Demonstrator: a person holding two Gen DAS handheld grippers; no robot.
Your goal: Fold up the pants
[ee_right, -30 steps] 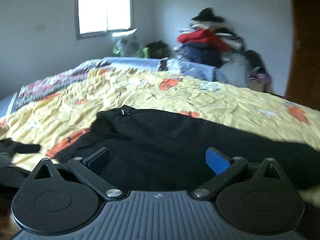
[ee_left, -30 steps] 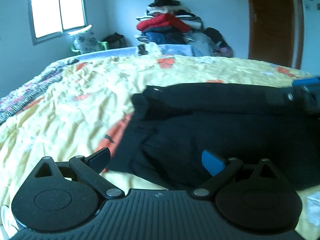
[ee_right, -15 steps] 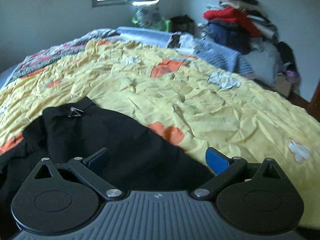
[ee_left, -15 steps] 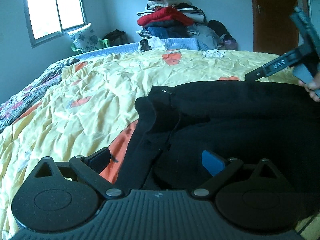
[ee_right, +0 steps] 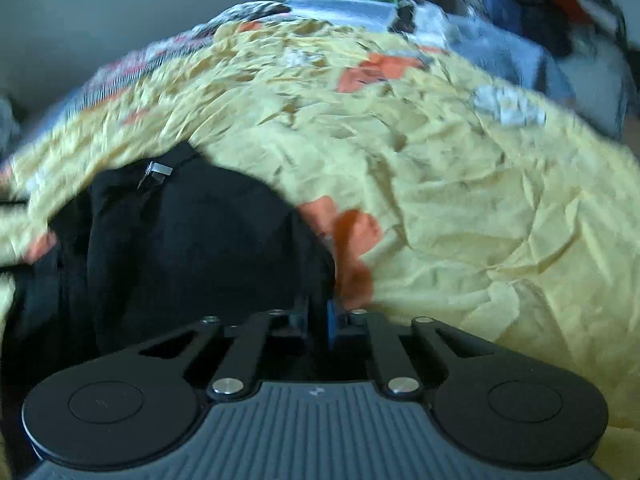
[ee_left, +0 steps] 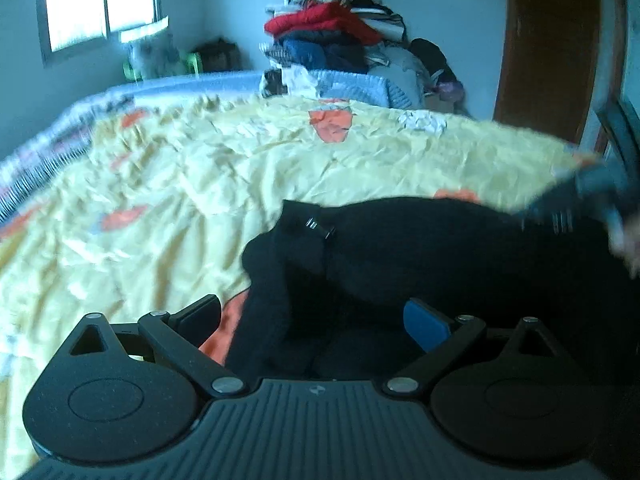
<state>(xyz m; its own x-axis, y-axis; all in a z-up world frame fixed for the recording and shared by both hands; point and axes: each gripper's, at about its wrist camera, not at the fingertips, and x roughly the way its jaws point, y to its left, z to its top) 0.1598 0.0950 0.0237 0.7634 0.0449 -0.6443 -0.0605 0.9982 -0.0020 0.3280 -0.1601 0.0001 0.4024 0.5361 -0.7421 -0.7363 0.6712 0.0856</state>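
The black pants [ee_left: 440, 248] are spread on the yellow bedspread [ee_left: 200, 184], lower centre of frame. The left gripper [ee_left: 316, 316] is held over them, jaws wide. The right gripper [ee_right: 318, 320] jaws are pressed together on the pants' edge.

Bedroom (bed [ee_left: 200, 184], clothes pile [ee_left: 332, 36])

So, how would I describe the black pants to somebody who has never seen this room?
Find the bed with the wrinkled yellow cover printed with orange patches. On its near side lie the pants, a dark crumpled heap. They are the only black thing on the cover, with a small metal clasp at the waistband.
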